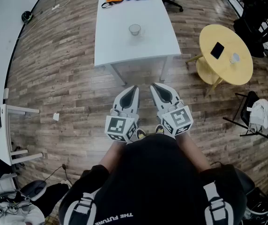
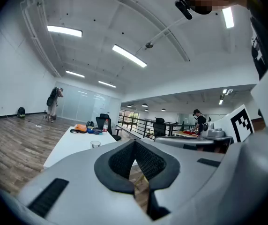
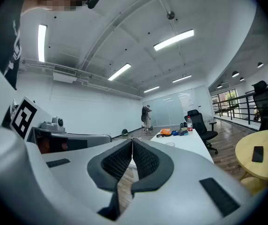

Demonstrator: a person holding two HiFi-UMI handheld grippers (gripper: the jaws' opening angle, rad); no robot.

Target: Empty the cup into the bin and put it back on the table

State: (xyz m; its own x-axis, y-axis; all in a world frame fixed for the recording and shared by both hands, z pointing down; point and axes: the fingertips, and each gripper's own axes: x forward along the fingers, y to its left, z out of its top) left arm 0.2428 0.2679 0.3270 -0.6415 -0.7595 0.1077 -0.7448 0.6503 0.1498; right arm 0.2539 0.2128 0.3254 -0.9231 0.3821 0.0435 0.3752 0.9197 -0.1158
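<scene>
I am holding the left gripper (image 1: pixel 132 90) at frame centre, jaws pinched together on nothing, seemingly parked before any reach. The clear cup (image 1: pixel 134 30) is waiting on the white table (image 1: pixel 110 41), upper centre. The right gripper (image 1: pixel 155 87) is hanging alongside, likewise closed and empty.

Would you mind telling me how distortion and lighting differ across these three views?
Head view: fisheye curves the floor planks; the white table looks washed out around the cup. Left gripper view: dark rounded corners, ceiling strip lights blown out. Right gripper view: same dark corners; the shut right tongs loom large in the foreground.
</scene>
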